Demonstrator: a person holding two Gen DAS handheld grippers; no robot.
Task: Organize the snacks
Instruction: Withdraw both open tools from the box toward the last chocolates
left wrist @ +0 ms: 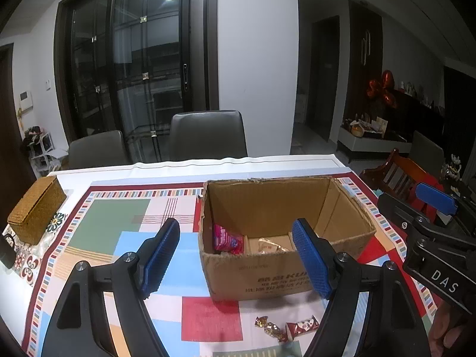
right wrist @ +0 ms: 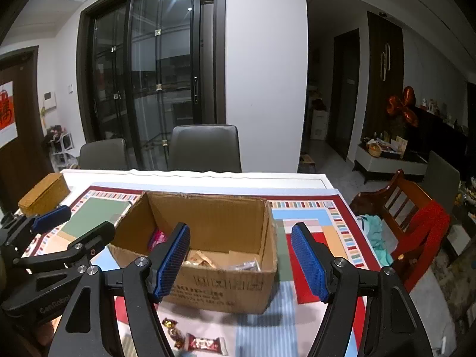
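Note:
An open cardboard box (left wrist: 267, 276) stands on the patterned tablecloth (left wrist: 119, 223); it also shows in the right wrist view (right wrist: 223, 288). Inside lie a pink snack pack (left wrist: 226, 239) and pale wrapped snacks (left wrist: 269, 245). Small wrapped candies (left wrist: 272, 328) and a red-brown snack bar (left wrist: 302, 325) lie in front of the box, also seen in the right wrist view as candies (right wrist: 172, 330) and bar (right wrist: 205, 343). My left gripper (left wrist: 238, 255) is open and empty over the box's front left. My right gripper (right wrist: 241, 261) is open and empty over the box's front right.
A woven lidded basket (left wrist: 35, 208) sits at the table's far left. Two grey chairs (left wrist: 208, 134) stand behind the table. A wooden chair (right wrist: 410, 223) with red cloth stands to the right. The other gripper shows at each view's edge (left wrist: 431, 232).

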